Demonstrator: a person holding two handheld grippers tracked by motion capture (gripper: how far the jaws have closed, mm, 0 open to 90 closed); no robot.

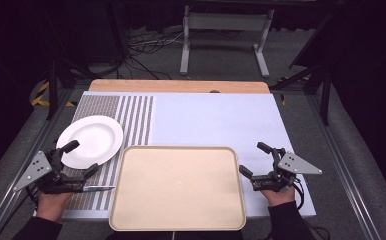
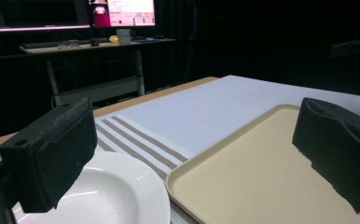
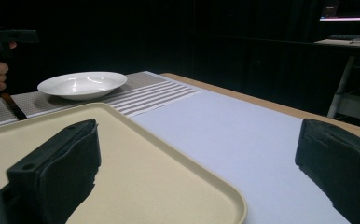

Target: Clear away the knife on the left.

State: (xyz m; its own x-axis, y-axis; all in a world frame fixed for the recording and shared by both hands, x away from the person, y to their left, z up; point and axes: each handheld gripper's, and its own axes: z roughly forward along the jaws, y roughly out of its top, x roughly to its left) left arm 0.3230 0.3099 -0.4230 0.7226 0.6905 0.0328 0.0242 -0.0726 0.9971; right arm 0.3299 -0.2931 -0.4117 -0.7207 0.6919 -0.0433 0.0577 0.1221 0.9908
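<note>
A white plate [image 1: 88, 140] rests on the striped left part of the mat, and a large beige tray [image 1: 177, 187] with nothing on it lies at the front centre. My left gripper [image 1: 83, 157] is open at the plate's near rim, its jaws spanning the gap between plate [image 2: 122, 196] and tray [image 2: 252, 177]. Beside the left hand a knife [image 1: 98, 188] lies on the stripes, blade toward the tray. My right gripper [image 1: 252, 159] is open at the tray's right edge, one jaw over the tray [image 3: 136, 163] and the other over the pale mat. Nothing sits between either pair of jaws.
A pale blue mat [image 1: 216, 120] covers the wooden table [image 1: 181, 86], which ends just beyond it. Past the table stand a metal desk frame [image 1: 226, 30] and floor cables. A desk with lit monitors [image 2: 122, 11] is in the left gripper view.
</note>
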